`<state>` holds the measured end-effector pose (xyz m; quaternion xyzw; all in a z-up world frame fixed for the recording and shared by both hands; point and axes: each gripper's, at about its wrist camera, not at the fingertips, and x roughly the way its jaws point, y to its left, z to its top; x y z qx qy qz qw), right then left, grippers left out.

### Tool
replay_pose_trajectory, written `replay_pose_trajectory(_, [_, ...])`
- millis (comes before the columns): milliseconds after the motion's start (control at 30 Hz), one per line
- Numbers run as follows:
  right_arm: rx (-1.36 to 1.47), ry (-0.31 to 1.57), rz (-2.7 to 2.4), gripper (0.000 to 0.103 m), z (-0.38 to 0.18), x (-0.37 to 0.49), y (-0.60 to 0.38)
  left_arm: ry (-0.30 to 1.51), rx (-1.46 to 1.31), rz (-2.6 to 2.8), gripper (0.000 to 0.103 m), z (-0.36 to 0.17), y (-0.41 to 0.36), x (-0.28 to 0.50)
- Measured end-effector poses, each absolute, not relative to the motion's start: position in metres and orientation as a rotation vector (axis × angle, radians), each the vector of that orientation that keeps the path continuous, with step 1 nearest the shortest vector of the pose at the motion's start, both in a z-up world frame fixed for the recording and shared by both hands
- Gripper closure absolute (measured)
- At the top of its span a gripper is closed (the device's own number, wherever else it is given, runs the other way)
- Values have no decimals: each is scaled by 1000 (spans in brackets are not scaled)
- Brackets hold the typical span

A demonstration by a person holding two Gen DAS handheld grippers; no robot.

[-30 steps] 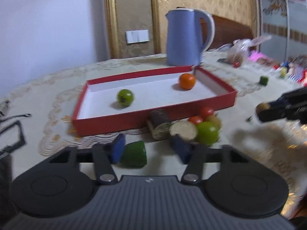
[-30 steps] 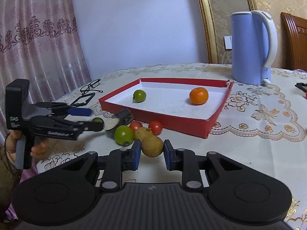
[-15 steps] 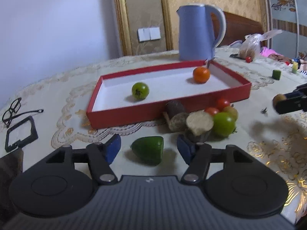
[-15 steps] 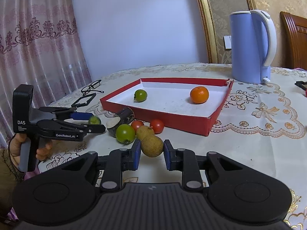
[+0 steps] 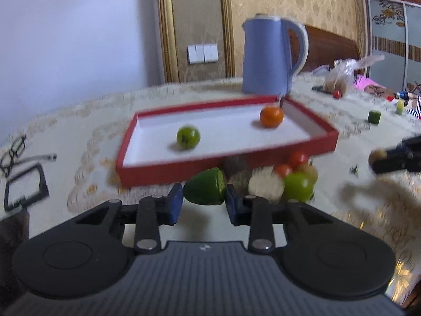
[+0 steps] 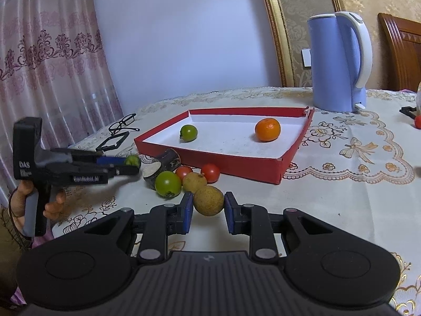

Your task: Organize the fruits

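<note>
Lace tablecloth | gold-papered wall | left tongs grip green fruit | right tongs grip brown fruit

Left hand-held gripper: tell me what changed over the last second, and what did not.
The left hand-held gripper has closed its fingers on the green pepper piece, which a moment ago sat loose between open fingers, and now carries it toward the red tray. The right hand-held gripper still clamps the brown fruit, raised slightly. Green tomato and orange stay in the tray.
</note>
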<state>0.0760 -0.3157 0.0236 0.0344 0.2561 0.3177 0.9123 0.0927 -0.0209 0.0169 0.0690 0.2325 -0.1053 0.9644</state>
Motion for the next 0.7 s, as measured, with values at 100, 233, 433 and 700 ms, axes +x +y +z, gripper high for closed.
replay_pose_trajectory(100, [74, 528, 652, 78, 23, 76, -317, 440, 160, -229, 72, 35, -35, 104])
replay_pose_trajectory(233, [81, 523, 650, 78, 24, 74, -320, 438, 186, -251, 72, 55, -60, 138])
replay_pose_trajectory(433, [90, 517, 644, 78, 25, 74, -320, 421, 236, -140, 11, 65, -99, 205])
replay_pose_trajectory(700, [102, 512, 622, 78, 28, 80, -320, 429, 39, 107, 0, 57, -38, 180])
